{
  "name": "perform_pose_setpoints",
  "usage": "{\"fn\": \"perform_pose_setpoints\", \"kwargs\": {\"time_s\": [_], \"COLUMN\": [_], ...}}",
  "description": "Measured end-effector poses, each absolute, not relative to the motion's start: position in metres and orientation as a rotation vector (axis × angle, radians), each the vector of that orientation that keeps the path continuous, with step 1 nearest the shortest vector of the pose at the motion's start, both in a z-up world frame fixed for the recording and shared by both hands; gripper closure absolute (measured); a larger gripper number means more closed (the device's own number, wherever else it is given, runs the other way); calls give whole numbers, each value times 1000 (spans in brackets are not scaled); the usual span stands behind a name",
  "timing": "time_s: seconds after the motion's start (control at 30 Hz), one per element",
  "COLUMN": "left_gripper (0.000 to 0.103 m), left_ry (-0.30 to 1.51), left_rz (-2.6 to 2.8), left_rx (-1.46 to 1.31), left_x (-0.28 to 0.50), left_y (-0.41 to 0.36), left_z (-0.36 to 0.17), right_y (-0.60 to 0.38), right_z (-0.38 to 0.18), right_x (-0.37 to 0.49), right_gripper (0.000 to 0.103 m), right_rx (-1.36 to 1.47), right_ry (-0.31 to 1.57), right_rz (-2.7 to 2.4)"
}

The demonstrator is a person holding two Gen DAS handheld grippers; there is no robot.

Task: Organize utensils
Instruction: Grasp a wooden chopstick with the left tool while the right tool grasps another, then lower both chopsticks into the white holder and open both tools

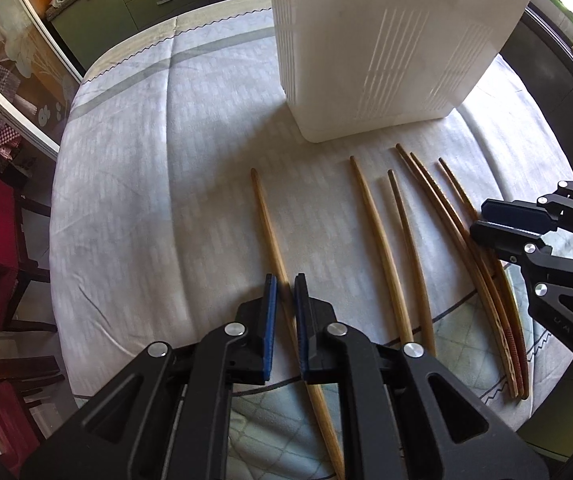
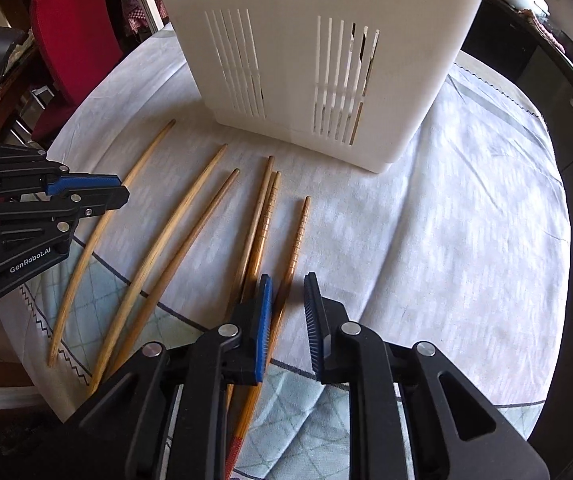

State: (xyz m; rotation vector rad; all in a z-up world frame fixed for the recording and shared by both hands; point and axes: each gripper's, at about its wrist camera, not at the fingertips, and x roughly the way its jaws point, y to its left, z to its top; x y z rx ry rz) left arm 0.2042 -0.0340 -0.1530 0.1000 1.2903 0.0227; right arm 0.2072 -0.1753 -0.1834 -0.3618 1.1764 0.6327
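Several wooden chopsticks lie side by side on the tablecloth in front of a tall white slotted utensil holder (image 1: 382, 40), which also shows in the right wrist view (image 2: 318, 56). My left gripper (image 1: 285, 286) is open, its jaws narrowly apart on either side of the leftmost light chopstick (image 1: 272, 240). My right gripper (image 2: 288, 284) is open over the rightmost ridged chopstick (image 2: 297, 236); beside it lie a pair of darker chopsticks (image 2: 264, 216). The right gripper shows in the left wrist view (image 1: 482, 218), the left gripper in the right wrist view (image 2: 122, 188).
A round table with a pale patterned cloth (image 1: 158, 184) carries everything. A red chair (image 2: 74, 36) stands at its far left side. Green cabinets (image 1: 134, 0) lie beyond the table. Two more light chopsticks (image 1: 382, 240) lie between the grippers.
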Motion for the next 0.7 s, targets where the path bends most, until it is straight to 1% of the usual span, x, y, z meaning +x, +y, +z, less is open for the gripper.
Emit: {"fn": "perform_pose_setpoints", "kwargs": {"time_s": [0.07,0.13,0.2,0.37,0.7], "left_gripper": [93,93,95,96,97], "left_ry": [1288,1289,1293,1258,947], "left_rz": [28,26,17,7,-40], "left_rx": [99,83,52,-25,-21], "left_x": [203,205,206,205,160], "left_y": [-29,-27,-23,-4,3], "left_z": [-151,-150,-150,-143,-54], "right_y": [-169,-165,-161,-167,-222], "right_z": [-184,-184,-184,-176,-88], "right_x": [208,208,206,207,185], "right_gripper": [86,94,96,96,96], "right_rx": [-375,-384,-376,-309,-141], "right_ry": [1174,1173,1173,1138,890], "right_rz": [623,629,631,640,652]}}
